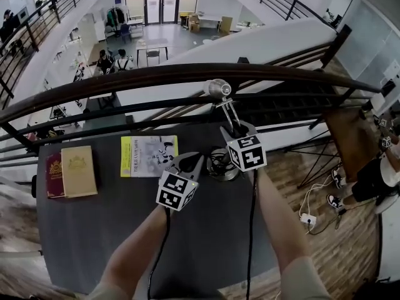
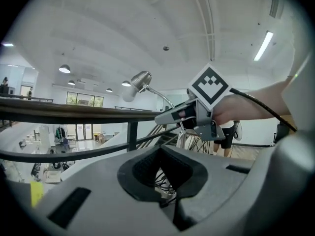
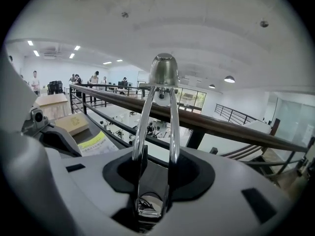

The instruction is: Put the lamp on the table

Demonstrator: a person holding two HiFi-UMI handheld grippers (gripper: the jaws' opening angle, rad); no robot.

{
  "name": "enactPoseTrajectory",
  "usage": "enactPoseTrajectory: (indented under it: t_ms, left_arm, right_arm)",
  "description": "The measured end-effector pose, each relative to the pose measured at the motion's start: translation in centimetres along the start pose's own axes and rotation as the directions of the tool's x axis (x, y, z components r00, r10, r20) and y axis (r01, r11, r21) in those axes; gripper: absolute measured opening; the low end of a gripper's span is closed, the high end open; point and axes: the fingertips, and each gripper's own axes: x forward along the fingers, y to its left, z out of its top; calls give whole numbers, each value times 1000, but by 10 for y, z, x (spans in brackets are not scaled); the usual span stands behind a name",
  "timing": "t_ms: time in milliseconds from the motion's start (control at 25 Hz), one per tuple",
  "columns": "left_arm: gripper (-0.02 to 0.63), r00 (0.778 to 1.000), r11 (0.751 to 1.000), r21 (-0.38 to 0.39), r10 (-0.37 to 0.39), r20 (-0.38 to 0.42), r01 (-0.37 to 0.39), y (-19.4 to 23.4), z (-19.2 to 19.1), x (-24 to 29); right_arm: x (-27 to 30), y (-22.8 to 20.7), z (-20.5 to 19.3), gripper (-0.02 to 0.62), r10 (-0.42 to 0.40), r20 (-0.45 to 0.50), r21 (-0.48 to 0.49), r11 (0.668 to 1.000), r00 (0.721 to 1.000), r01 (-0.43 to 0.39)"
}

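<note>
On the near side of the dark tabletop (image 1: 94, 230), the left hand-held gripper (image 1: 190, 161) hovers with its jaws drawn narrow and nothing between them. Just beside it, the right hand-held gripper (image 1: 234, 130) is clamped on the twin chrome stems of the lamp (image 1: 217, 88). The lamp's round base rests on the tabletop amid coiled cord, its head up at the railing (image 1: 156, 75). Farther left lie a yellow leaflet (image 1: 149, 155) and two books (image 1: 70, 172) — maroon and tan. Beyond the railing, an atrium floor lies far below.
</note>
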Motion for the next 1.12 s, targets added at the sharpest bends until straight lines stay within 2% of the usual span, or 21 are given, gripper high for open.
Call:
enactPoseTrajectory:
  t_ms: [160, 280, 440, 560, 760, 1120]
  left_arm:
    - [5, 1000, 1000, -10, 3, 31, -3, -5, 24, -8]
    - [5, 999, 1000, -3, 18, 37, -18, -6, 41, -13]
    - [5, 998, 999, -6, 38, 53, -38, -8, 69, -23]
    - [5, 997, 999, 15, 44, 66, -45, -18, 95, -36]
    - [5, 996, 990, 128, 43, 73, -52, -43, 132, -63]
    - [5, 979, 991, 126, 25, 202, -51, -88, 199, -142]
  right_arm:
    - [-17, 1, 10, 141, 11, 19, 12, 1000, 1000, -11]
    - [-32, 0, 14, 145, 25, -1, 28, 999, 1000, -25]
    - [-58, -2, 23, 166, 9, -5, -27, 1000, 1000, -9]
    - [-92, -7, 41, 166, -7, 40, -23, 1000, 999, 8]
    - [-161, -8, 74, 164, 10, 148, 56, 998, 989, -18]
    - [-306, -5, 106, 103, -30, 343, 143, 989, 939, -21]
